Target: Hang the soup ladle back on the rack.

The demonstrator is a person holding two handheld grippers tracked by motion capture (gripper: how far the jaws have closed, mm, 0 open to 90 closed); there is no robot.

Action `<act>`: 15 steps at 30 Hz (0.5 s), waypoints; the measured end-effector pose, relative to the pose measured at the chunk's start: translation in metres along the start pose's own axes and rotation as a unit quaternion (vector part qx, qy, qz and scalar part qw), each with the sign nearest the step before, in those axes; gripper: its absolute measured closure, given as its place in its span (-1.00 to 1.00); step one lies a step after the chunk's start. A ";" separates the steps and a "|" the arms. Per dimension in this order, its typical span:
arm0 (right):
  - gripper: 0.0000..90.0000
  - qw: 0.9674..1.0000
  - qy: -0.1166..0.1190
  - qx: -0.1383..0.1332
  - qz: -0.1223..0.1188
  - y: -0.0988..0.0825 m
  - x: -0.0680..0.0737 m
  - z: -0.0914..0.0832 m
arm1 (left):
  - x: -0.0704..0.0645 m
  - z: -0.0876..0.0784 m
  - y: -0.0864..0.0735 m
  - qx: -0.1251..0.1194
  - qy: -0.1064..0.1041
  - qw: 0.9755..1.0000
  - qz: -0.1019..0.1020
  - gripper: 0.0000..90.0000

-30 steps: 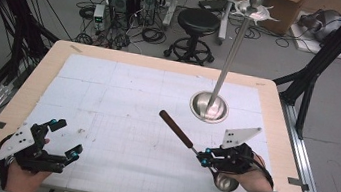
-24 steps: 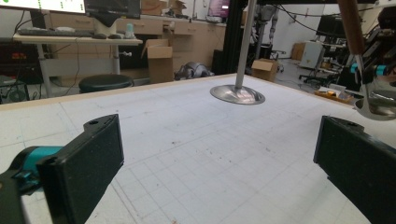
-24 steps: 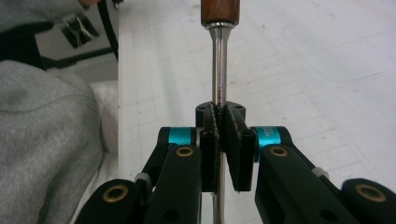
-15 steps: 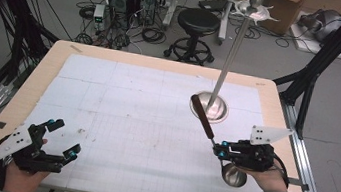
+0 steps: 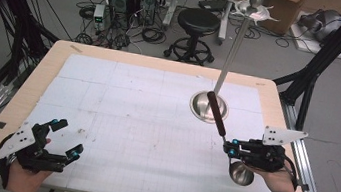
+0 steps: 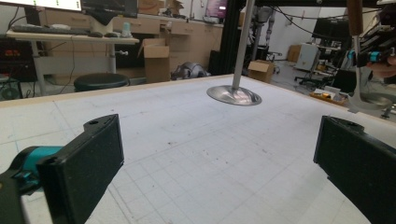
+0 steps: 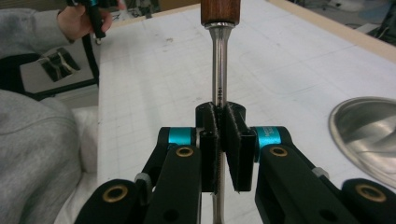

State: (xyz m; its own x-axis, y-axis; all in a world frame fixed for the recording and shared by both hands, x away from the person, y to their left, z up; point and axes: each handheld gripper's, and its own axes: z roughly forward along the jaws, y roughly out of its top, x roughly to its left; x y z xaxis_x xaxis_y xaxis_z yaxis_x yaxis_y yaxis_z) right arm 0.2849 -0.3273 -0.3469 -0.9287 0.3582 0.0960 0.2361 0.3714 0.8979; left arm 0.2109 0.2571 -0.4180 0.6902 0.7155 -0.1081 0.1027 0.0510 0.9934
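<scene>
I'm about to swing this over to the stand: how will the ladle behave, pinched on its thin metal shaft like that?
The ladle looks rigid, so it shouldn't flex. Its smooth round shaft may twist or slide between the right gripper pads. With the wooden handle raised and the steel bowl hanging below the grip, it will probably tend to swing bowl-down.

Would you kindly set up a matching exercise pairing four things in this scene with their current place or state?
Things:
1. left gripper
2. right gripper
3. ladle
4. stand base

States:
A. rests on the table, pole rising from it
B. jaws wide apart, nothing between
C. jaws shut on a metal shaft
D. lifted, wooden handle pointing away from the person

Pairs: 1-B, 2-C, 3-D, 4-A
</scene>
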 end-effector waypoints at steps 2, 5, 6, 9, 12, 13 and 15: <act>0.88 1.000 -0.006 -0.010 0.000 0.000 -0.002 -0.002 | 0.001 0.000 -0.001 0.003 0.000 1.000 -0.001 -0.96; 0.88 0.999 -0.013 -0.046 0.003 0.002 -0.006 -0.007 | 0.002 0.001 -0.001 0.001 0.000 1.000 -0.003 -0.96; 0.88 0.998 -0.017 -0.057 0.003 0.003 -0.008 -0.008 | 0.003 0.001 -0.001 -0.002 0.000 1.000 -0.007 -0.96; 0.88 0.997 -0.031 -0.064 0.004 0.009 -0.016 -0.013 | 0.003 0.002 0.000 -0.006 -0.002 1.000 -0.014 -0.96; 0.88 0.997 -0.039 -0.064 0.002 0.017 -0.021 -0.018 | 0.003 0.001 0.000 -0.005 -0.002 1.000 -0.010 -0.96; 0.88 0.997 -0.041 -0.070 0.001 0.021 -0.024 -0.022 | 0.003 0.001 0.000 -0.007 -0.001 1.000 -0.011 -0.96; 0.88 0.996 -0.049 -0.073 0.001 0.027 -0.028 -0.027 | 0.003 0.000 0.000 -0.007 -0.001 1.000 -0.014 -0.96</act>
State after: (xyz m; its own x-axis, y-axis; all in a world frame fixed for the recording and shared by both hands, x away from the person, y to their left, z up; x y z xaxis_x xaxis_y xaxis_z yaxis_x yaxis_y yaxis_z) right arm 0.3095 -0.3500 -0.3142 -0.8945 0.4428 0.0623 0.1871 0.2441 0.9515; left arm 0.2127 0.2597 -0.4184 0.6882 0.7128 -0.1353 0.1115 0.0804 0.9905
